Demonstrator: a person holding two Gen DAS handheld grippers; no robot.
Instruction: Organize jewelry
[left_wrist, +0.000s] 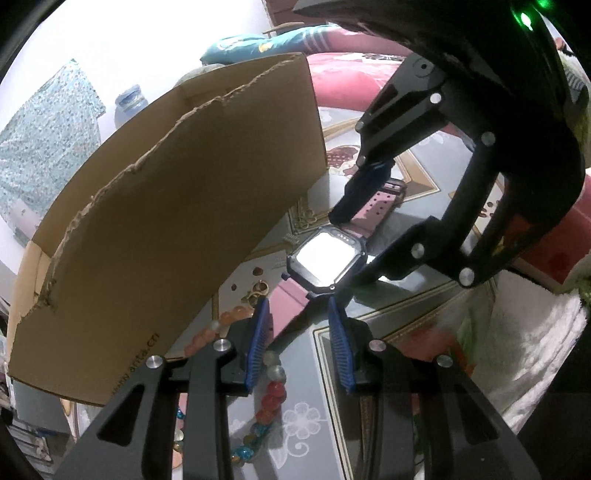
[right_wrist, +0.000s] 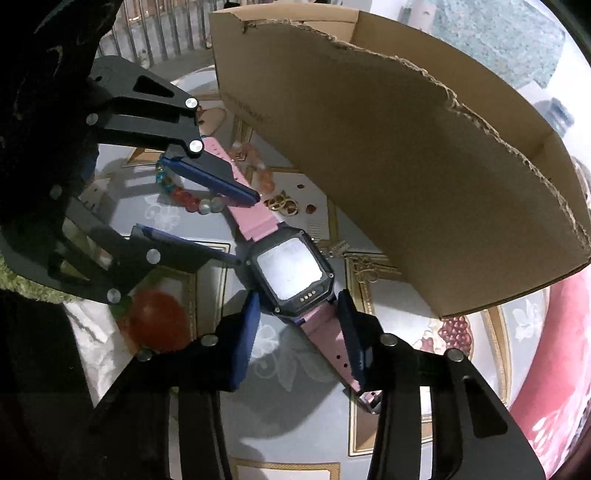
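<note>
Jaws astride watch (right_wrist: 291, 269), beads (right_wrist: 192, 201) beside, cardboard box (right_wrist: 406, 166) close behind.

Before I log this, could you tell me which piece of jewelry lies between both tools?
The pink-strapped watch; the bead bracelet and gold earrings lie off to the side.

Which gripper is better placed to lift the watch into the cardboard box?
Probably the right gripper: its fingers straddle the pink watch strap just below the case. The left gripper sits over the other strap, pads apart from it, nearer the cardboard box.

One watch (right_wrist: 291, 273), one bead bracelet (right_wrist: 192, 199), one cardboard box (right_wrist: 406, 166), two grippers.
</note>
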